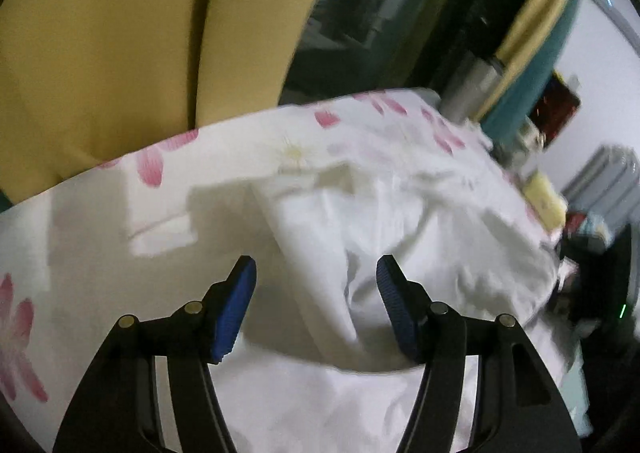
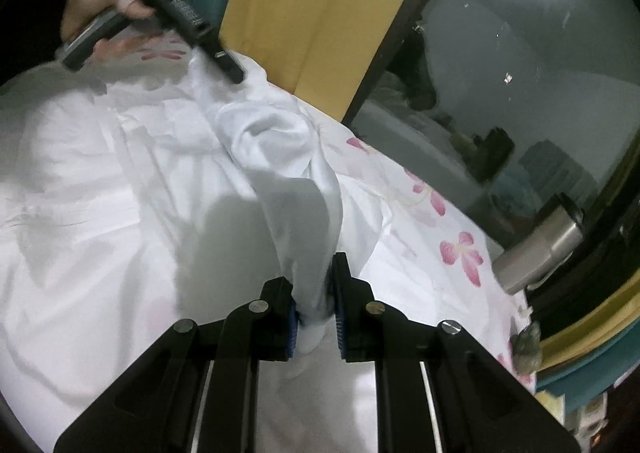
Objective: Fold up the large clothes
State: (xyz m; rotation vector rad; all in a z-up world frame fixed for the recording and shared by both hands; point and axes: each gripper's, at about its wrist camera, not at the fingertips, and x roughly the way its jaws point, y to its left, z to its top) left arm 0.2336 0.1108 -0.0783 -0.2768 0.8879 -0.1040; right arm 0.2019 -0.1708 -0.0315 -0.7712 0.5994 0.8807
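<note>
Jaws around crumpled white garment [image 2: 280, 157]

The big garment [image 2: 120, 181] is plain white, lying on a white sheet [image 2: 432, 237] printed with pink flowers. Both grippers are black with blue pads [image 1: 236, 309]. On the far side hangs a mustard-yellow curtain [image 1: 100, 53], with teal fabric [image 1: 540, 65] to the right.
</note>
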